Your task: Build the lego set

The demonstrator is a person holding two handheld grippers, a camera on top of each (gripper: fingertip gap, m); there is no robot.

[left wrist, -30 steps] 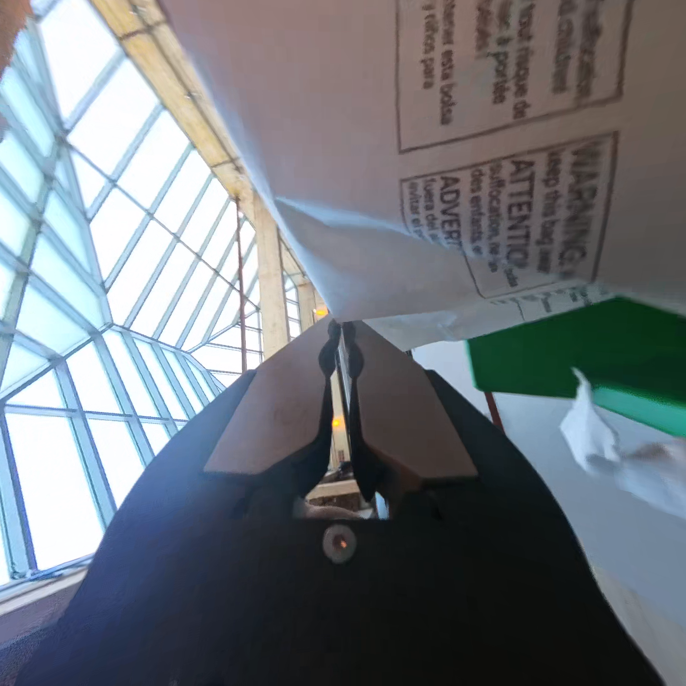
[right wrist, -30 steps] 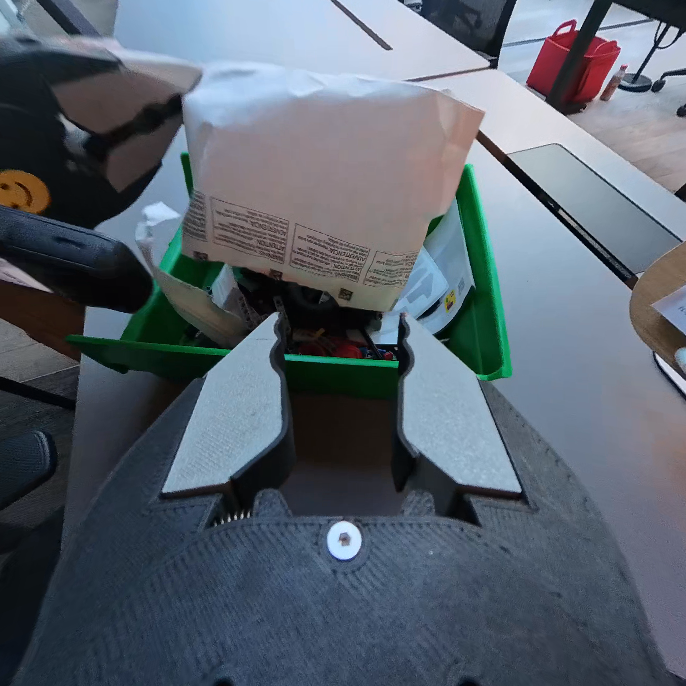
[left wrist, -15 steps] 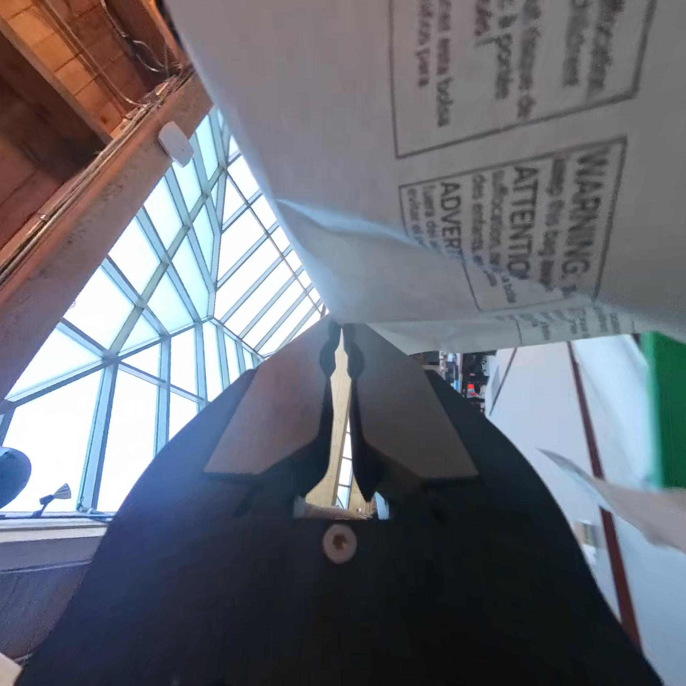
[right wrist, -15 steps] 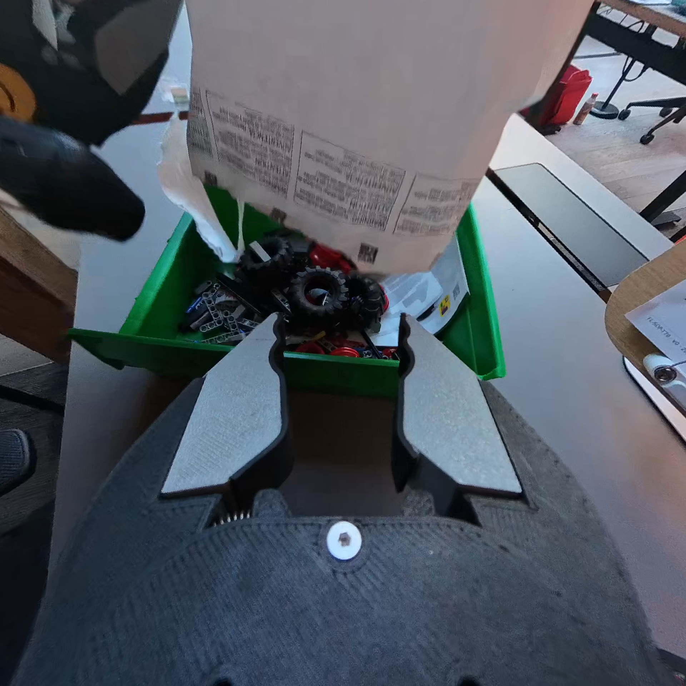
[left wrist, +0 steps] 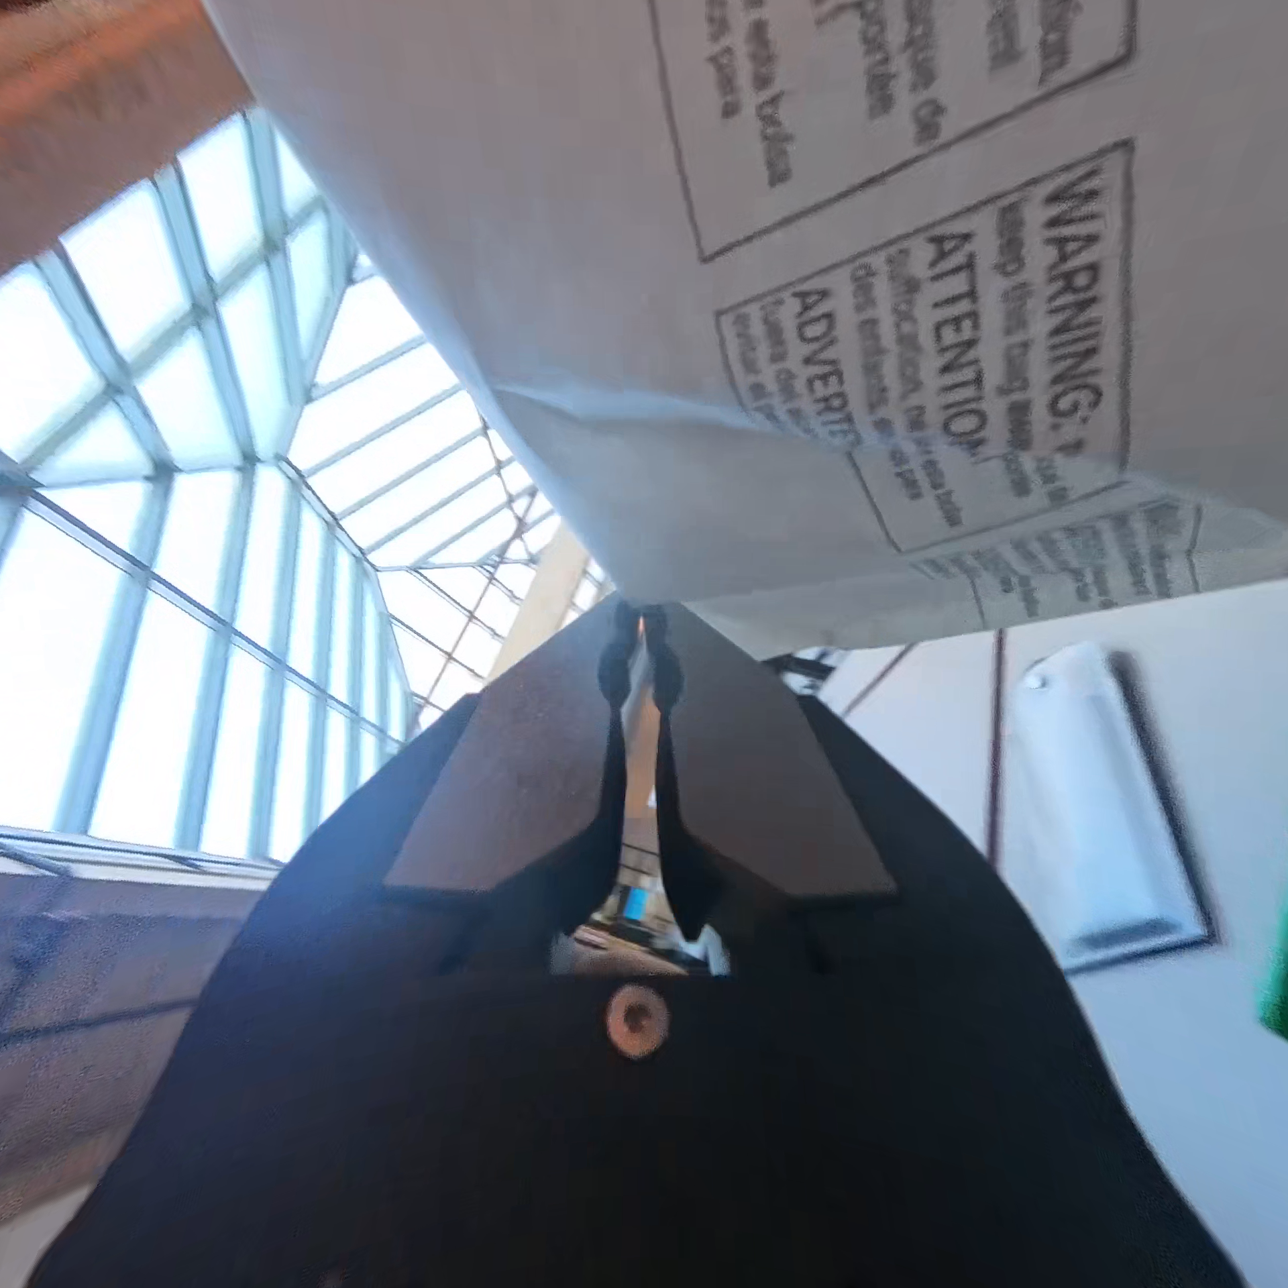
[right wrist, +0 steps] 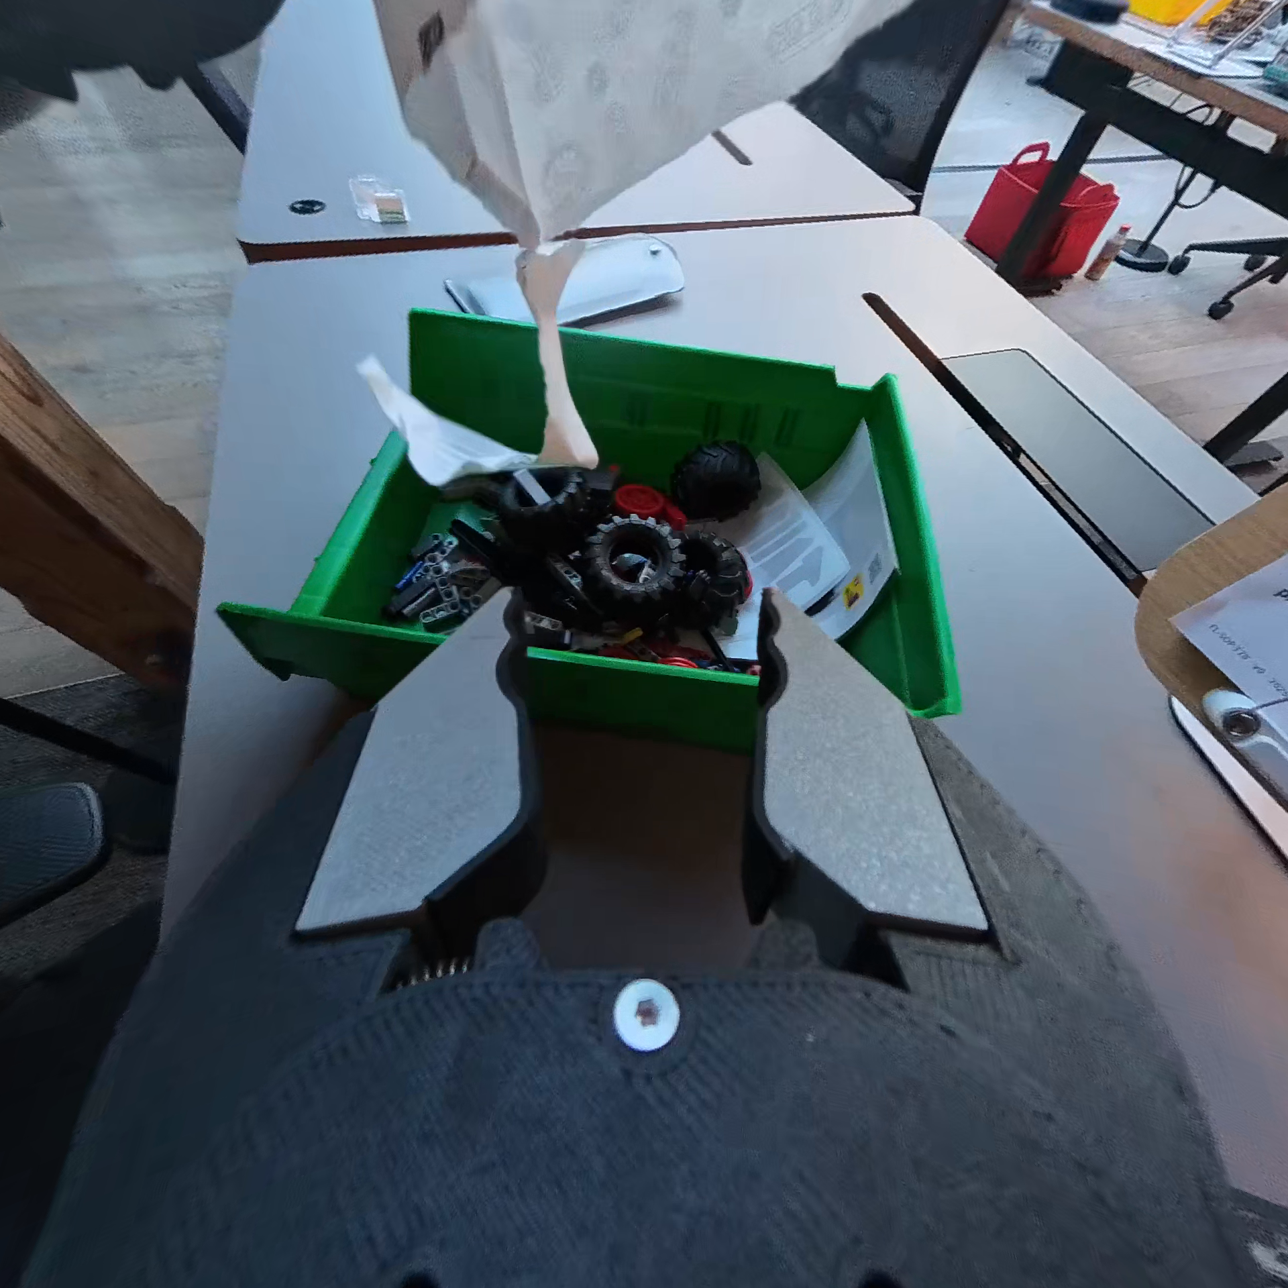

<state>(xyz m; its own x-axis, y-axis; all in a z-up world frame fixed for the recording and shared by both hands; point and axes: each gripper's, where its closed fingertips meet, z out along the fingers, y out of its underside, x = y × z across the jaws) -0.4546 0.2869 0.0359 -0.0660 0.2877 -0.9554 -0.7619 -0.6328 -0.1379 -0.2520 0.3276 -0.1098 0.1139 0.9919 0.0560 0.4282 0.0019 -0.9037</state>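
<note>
In the left wrist view, glazed roof panes [left wrist: 209, 557] fill the left half of the frame. At centre, the left gripper [left wrist: 641, 613] points upward with its jaws pinched together on the lower corner of a white paper bag [left wrist: 697, 279], which spreads across the top and upper right and blocks most of what lies beyond. Printed boxes cover the bag's face. At right, below the bag, a pale table surface [left wrist: 1220, 697] shows with a white flat object [left wrist: 1101, 801] on it, and a sliver of green at the far right edge.

In the right wrist view, a wooden beam [right wrist: 70, 502] stands at the left edge. The same paper bag [right wrist: 592, 83] hangs at top centre over the green bin [right wrist: 627, 704], a torn strip [right wrist: 557, 362] trailing down from it to the parts. A loose scrap of white paper [right wrist: 439, 439] juts from the bin's left side. Inside lie the lego pieces: black tyres [right wrist: 631, 561], a red hub [right wrist: 635, 499], grey beams [right wrist: 439, 582], and a white booklet [right wrist: 822, 530] against the right wall. The right gripper [right wrist: 638, 603] sits at lower centre, jaws spread wide and holding nothing, its tips overlapping the bin's near wall in the frame. A red bucket [right wrist: 1038, 209] stands on the floor at upper right.
</note>
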